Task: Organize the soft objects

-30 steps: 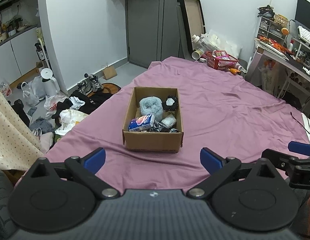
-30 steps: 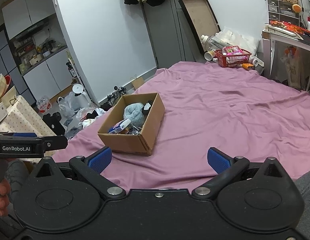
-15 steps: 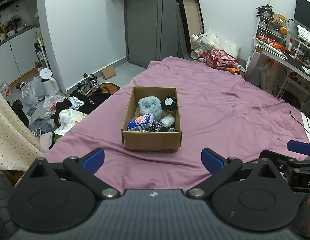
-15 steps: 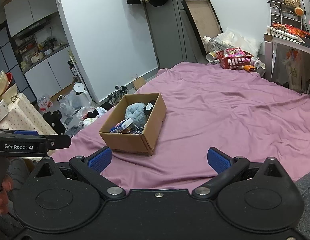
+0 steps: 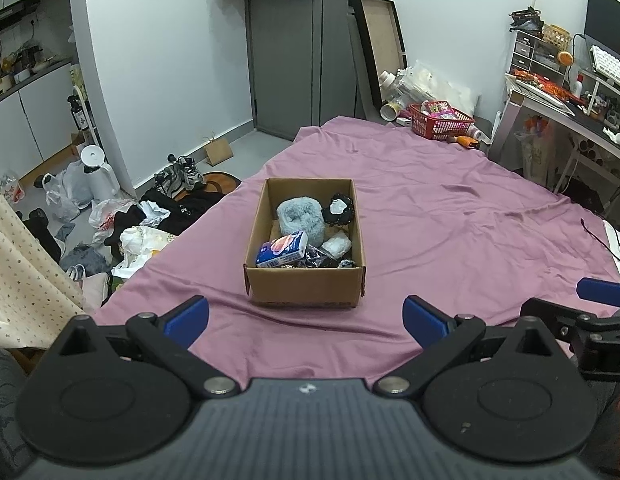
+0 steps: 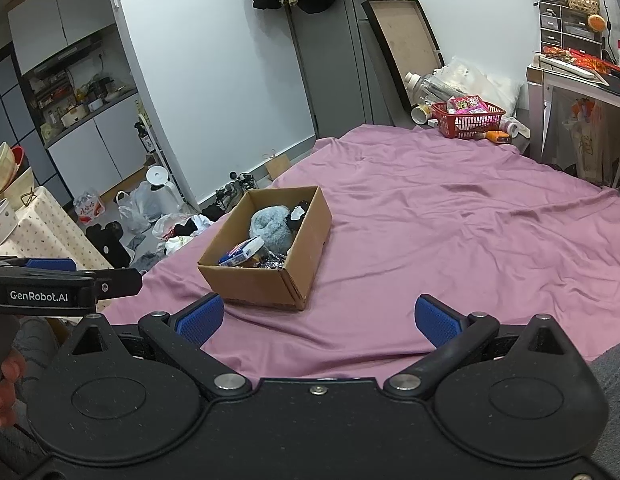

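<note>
Two tools, left (image 5: 306,314) and right (image 6: 315,316), hang wide open and empty over the bed (image 5: 449,232), near the filled box (image 5: 306,286).

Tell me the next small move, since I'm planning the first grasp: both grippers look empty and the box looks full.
Probably ease the left gripper forward toward the cardboard box, which sits straight ahead of it on the purple sheet. Both it and the right gripper are open, empty and short of the box, and the fluffy blue-grey item lies uppermost, an easy first pick.
</note>
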{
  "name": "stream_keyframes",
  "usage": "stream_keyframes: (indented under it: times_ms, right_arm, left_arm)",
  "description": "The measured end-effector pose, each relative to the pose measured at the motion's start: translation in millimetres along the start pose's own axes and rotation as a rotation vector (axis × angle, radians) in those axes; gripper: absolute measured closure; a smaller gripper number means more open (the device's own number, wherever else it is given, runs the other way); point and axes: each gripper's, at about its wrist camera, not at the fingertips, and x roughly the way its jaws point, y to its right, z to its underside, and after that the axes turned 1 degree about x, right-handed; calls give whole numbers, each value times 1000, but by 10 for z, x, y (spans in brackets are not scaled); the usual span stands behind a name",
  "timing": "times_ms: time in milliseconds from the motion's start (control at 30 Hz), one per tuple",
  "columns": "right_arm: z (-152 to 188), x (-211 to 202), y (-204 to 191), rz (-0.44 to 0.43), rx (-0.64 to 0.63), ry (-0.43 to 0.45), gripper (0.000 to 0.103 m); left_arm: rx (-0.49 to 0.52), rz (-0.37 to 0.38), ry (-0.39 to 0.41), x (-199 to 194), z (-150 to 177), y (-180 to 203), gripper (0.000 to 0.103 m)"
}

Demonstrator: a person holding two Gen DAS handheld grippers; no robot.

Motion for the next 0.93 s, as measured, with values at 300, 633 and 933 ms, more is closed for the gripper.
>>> stream_keyframes:
  times_ms: [300, 633, 933]
  right_arm:
    - [-7, -9, 52, 5, 3, 0, 0]
    - [7, -27, 81, 14, -6, -1, 0]
    - [0, -1, 83, 20, -3, -8, 0]
  left_arm:
    - [3, -5, -7, 13, 31, -9, 1]
    - [16, 10, -17, 20, 52, 24, 1]
    - [27, 46, -9, -23, 4, 70, 1]
